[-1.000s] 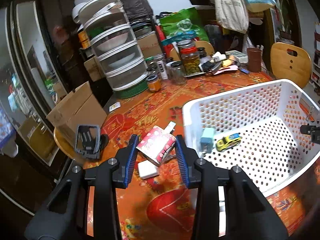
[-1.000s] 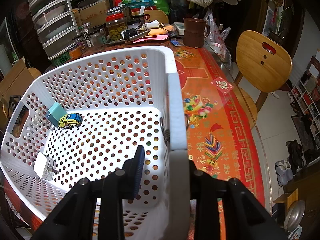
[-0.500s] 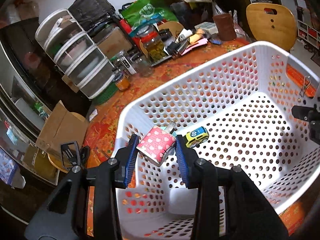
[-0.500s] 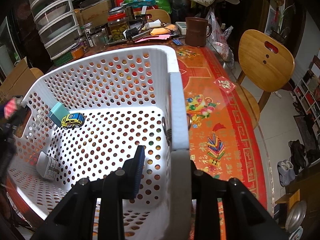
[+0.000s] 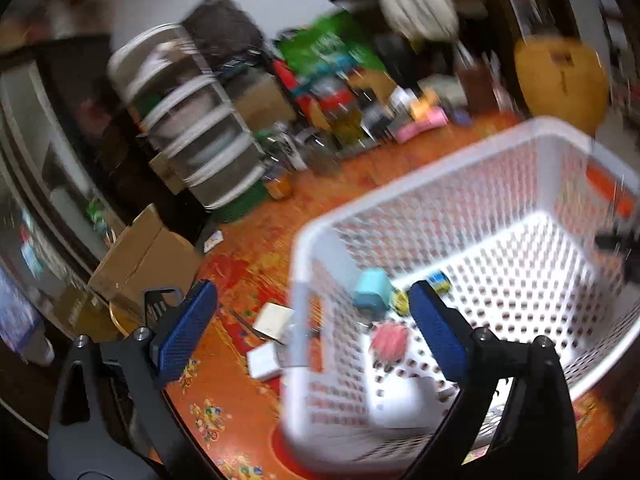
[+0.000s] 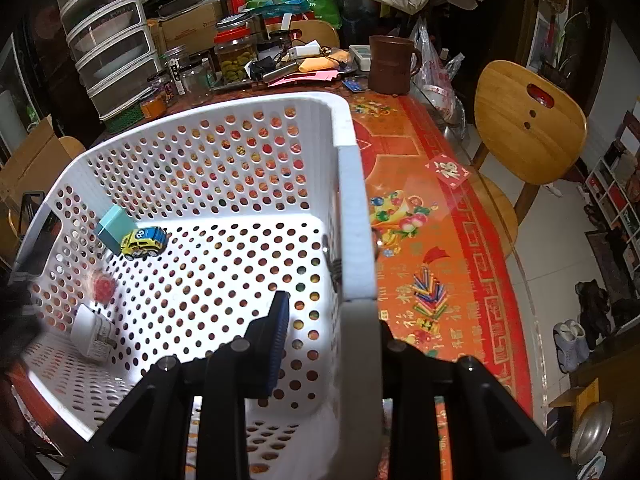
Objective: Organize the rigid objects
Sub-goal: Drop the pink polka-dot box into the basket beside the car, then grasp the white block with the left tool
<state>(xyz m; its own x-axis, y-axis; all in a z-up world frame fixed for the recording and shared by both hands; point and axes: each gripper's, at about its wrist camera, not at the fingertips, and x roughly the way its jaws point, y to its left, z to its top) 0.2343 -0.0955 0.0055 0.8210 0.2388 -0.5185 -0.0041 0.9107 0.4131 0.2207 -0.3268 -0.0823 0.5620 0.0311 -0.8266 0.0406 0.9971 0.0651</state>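
While a large white perforated basket (image 6: 224, 160) fills most of both views, it sits on a table covered with an orange-red patterned cloth (image 6: 432, 216), with jars, boxes and stacked drawers crowding the far edge. At the basket's right wall, the right gripper (image 6: 320, 320) pinches the rim, one blue-padded finger inside and the other hidden behind the plastic, so it appears closed on the wall and steadying it. Over the basket's left wall, the left gripper (image 5: 312, 320) hangs with its jaws spread wide and nothing between them; that view is blurred. Inside the basket lie a white charger block (image 6: 94, 332), a teal box (image 6: 114, 228) leaning against the left wall, a yellow and blue toy car (image 6: 144, 242) touching it, and a small pink-red item (image 6: 102, 286), smeared by blur, low near the left wall. Outside, just beside that wall, two small white boxes (image 5: 270, 340) lie on the cloth. Judging from this, a drop into the basket is just finishing. A sensible next move is to lower the open left gripper to one white box and close squarely across its sides.
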